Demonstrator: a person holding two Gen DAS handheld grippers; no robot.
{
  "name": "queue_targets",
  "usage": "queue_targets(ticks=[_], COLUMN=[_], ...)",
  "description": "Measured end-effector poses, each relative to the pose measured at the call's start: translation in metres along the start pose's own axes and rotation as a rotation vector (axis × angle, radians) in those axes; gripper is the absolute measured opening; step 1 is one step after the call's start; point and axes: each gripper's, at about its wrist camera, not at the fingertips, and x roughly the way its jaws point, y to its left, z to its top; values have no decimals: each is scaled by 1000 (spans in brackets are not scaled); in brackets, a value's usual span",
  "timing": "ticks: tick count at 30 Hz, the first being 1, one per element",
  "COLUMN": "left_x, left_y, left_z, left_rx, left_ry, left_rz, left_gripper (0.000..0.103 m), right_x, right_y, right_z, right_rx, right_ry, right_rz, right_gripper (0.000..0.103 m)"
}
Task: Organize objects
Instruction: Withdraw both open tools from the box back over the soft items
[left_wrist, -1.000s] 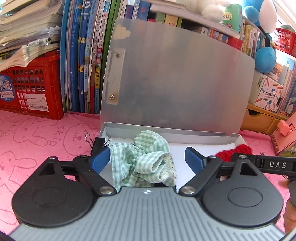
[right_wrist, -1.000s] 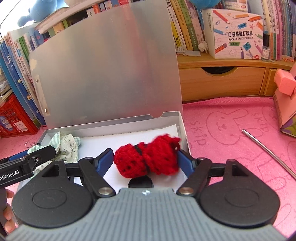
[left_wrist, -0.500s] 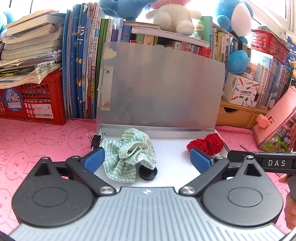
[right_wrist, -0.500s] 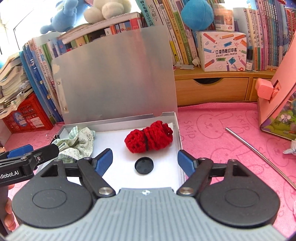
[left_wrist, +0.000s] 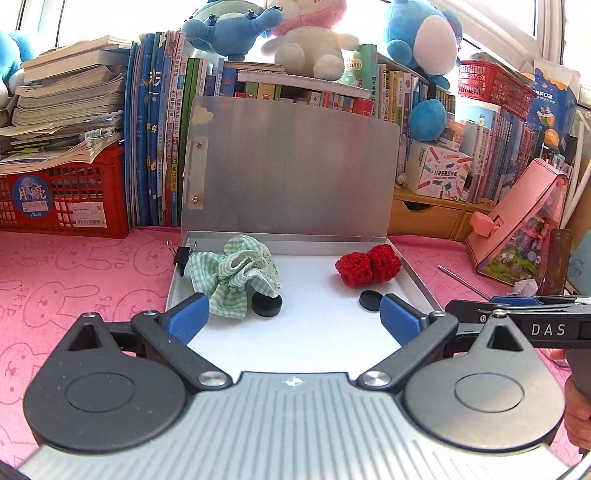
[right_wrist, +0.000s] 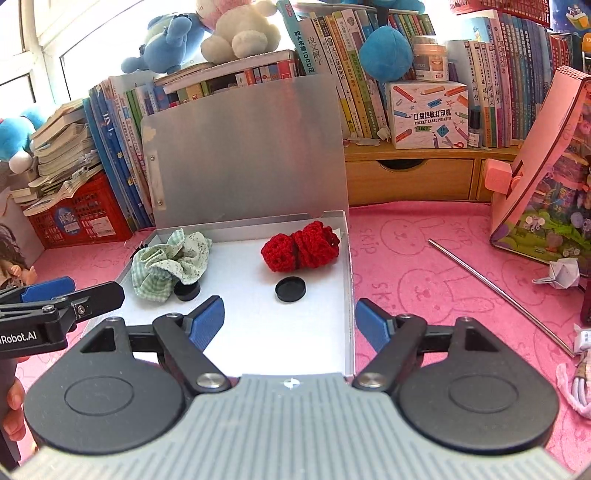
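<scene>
Both my claws, left (left_wrist: 291, 317) and right (right_wrist: 290, 325), gape wide and hold nothing. If I shut the raised lid (left_wrist: 291, 166) carelessly, it could pinch the green checked cloth (left_wrist: 232, 273) bunched left of centre near the box wall (left_wrist: 417, 280). The red crochet piece (right_wrist: 299, 245), soft and lumpy, sits centre-right; the binder clip (left_wrist: 181, 256) seems outside.

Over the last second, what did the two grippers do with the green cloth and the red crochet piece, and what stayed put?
Both let go and drew back. The left gripper released the green checked cloth; the right gripper released the red crochet piece. Both now lie free in the open box, fingers spread. The two black caps and raised lid stayed.
</scene>
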Motion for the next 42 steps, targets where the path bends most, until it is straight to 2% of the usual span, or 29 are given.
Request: queue_targets(ticks=[18,31,42], left_x=[-70,-99,-115], left_y=[-14,-29,-31], left_z=[-49,-84,-104], left_rx=[16,108,117], left_ry=[-53,-84,-95], left_rz=[-66,-80,-103], left_gripper=[101,101,101], right_x=[-64,-86,-101], right_y=[11,14,15], right_z=[-49,-83,-106], right_rx=[-72,-117,-158], right_ry=[-72,-101,-148], right_rz=[29,15,-30], right_gripper=[87,90,95])
